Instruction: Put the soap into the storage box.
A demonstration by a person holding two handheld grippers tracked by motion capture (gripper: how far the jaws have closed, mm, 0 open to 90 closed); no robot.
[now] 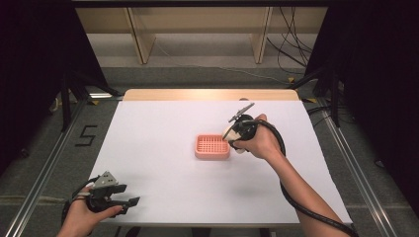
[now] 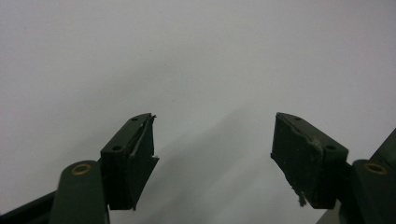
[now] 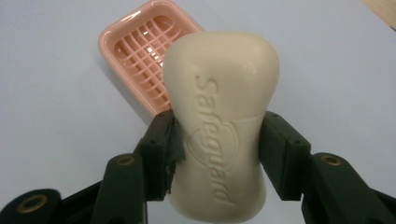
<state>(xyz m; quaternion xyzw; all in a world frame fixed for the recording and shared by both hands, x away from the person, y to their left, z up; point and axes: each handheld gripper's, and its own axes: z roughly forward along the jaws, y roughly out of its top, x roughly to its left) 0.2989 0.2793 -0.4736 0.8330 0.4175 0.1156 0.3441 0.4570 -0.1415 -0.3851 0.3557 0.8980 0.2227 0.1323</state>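
Observation:
A cream bar of soap (image 3: pixel 222 121) stamped "Safeguard" is clamped at its waist between the jaws of my right gripper (image 3: pixel 217 158). Behind it, a pink soap dish (image 3: pixel 140 56) with a grid bottom lies on the white table. In the high view the right gripper (image 1: pixel 237 136) hangs just past the right edge of the pink dish (image 1: pixel 212 146), the soap (image 1: pixel 240 148) mostly hidden by the hand. My left gripper (image 1: pixel 129 202) rests near the table's front left corner, jaws wide apart with nothing between them (image 2: pixel 212 154).
The white table sheet (image 1: pixel 163 128) ends in a wooden strip (image 1: pixel 212 95) at the far edge. Metal rails (image 1: pixel 47 163) run along both sides of the table. A black cable (image 1: pixel 296 202) trails along the right forearm.

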